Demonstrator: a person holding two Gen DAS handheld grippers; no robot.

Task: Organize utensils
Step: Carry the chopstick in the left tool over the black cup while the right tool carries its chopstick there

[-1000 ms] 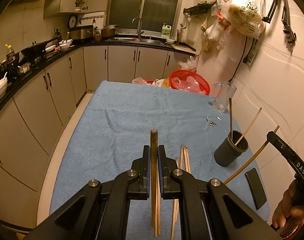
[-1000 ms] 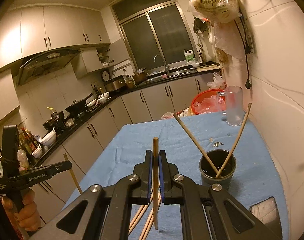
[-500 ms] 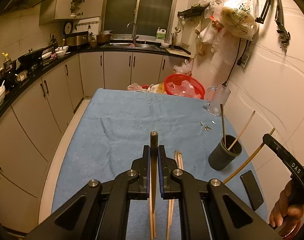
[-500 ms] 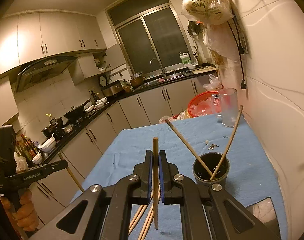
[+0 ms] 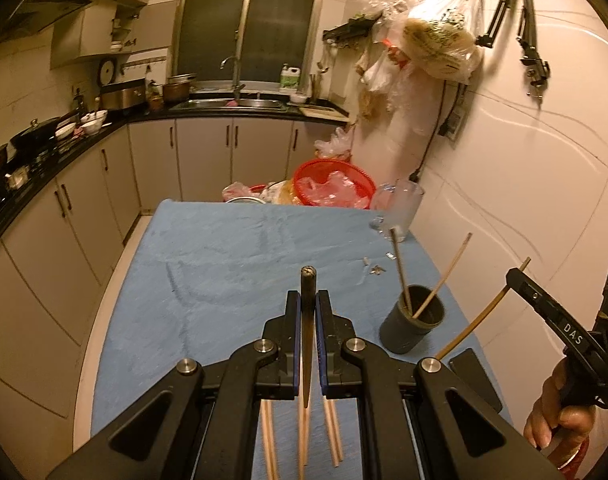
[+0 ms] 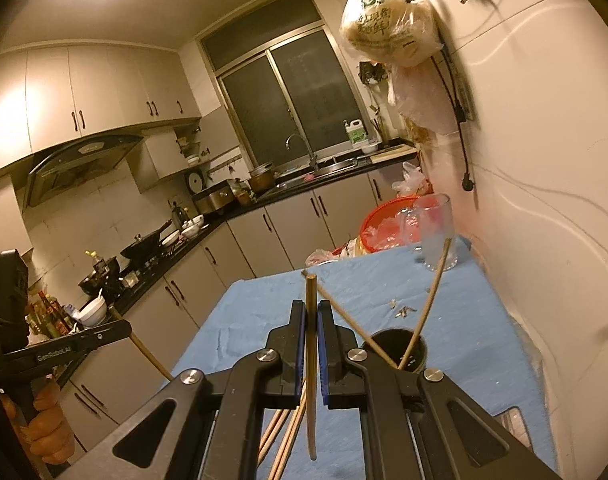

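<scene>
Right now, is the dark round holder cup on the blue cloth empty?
No: in the left wrist view, the dark round holder cup already has two thin wooden chopsticks standing in it.

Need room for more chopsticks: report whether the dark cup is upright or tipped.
Upright: the dark cup stands on the blue cloth, mouth up, two chopsticks leaning inside.

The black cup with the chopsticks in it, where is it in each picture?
Left wrist view: the black cup stands on the blue cloth, right of centre, just right of the left tool.
Right wrist view: the cup is low and right of centre, partly hidden behind the right tool.
Shared landmark: the red basket at the table's far end.
</scene>
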